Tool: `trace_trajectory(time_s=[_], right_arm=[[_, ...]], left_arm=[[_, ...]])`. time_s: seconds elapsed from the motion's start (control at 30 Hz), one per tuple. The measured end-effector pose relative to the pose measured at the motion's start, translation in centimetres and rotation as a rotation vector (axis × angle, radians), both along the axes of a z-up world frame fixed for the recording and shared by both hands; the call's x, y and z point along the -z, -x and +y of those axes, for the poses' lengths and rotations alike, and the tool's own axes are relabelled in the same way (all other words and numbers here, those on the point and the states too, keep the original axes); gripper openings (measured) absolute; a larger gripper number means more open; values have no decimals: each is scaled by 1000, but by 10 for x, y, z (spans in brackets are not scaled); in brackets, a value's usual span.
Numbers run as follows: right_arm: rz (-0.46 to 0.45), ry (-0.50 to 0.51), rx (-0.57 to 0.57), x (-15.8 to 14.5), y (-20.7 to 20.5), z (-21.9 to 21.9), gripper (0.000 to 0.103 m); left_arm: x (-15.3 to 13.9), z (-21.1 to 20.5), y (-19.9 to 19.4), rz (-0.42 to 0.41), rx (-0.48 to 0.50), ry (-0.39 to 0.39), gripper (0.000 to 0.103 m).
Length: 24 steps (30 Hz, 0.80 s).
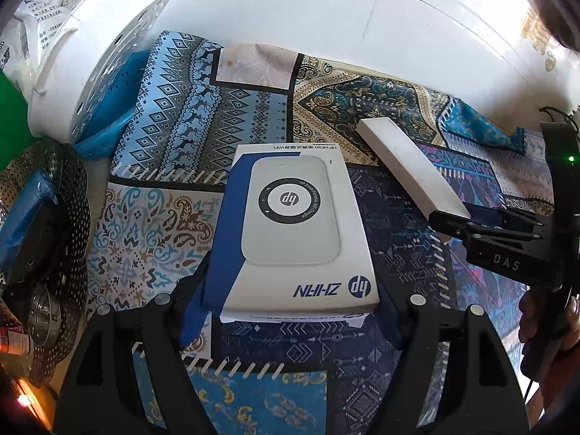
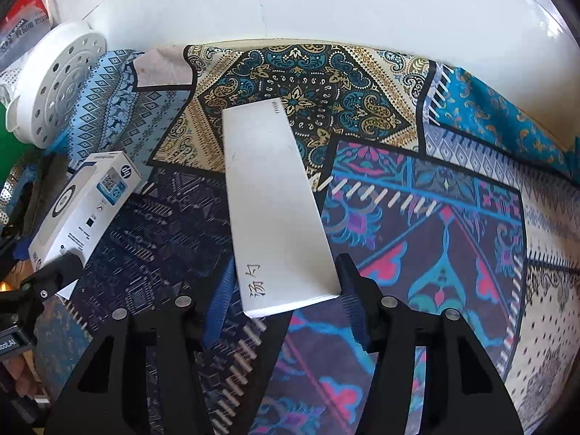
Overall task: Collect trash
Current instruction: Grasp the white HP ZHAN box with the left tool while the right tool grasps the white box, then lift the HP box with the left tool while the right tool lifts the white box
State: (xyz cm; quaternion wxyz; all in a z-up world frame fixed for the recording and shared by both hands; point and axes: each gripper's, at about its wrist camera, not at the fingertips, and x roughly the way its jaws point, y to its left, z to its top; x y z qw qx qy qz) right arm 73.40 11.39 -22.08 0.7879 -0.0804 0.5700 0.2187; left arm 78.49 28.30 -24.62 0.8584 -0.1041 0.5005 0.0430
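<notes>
A white and blue HP box (image 1: 293,224) hangs above the patterned cloth (image 1: 159,224), and my left gripper (image 1: 290,311) is shut on its near end, one finger on each side. That box (image 2: 83,210) also shows at the left edge of the right wrist view, with a left fingertip (image 2: 54,275) on it. A long, flat white box (image 2: 275,210) with handwriting at its near end lies between the blue pads (image 2: 221,301) of my right gripper (image 2: 290,304), which is shut on it. From the left wrist view the right gripper (image 1: 467,228) holds the long white box (image 1: 406,166) by one end.
A white perforated round lid (image 1: 101,69) leans on a blue basket (image 1: 105,134) at the far left. Beside it stands a perforated metal bin (image 1: 65,217) with items inside. White floor tiles (image 1: 326,11) lie beyond the cloth. A person's hand (image 1: 536,311) grips the right handle.
</notes>
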Motion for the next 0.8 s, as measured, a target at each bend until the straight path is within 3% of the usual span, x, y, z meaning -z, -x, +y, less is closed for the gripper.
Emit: trace_trajectory(time_s=[0.3,0.53,0.8], right_arm=[[-17,-44,187,-40,74,-50,48],[-51,-41,218,-54,104,-87,48],[-128,-79,176,-80,172,-130,48]], left_arm=[[-34,-18,36,-66,109,-32,76],[-64,-44,74,-117,122,-21,76],[-85,-88,154,-163,78,-6,76]])
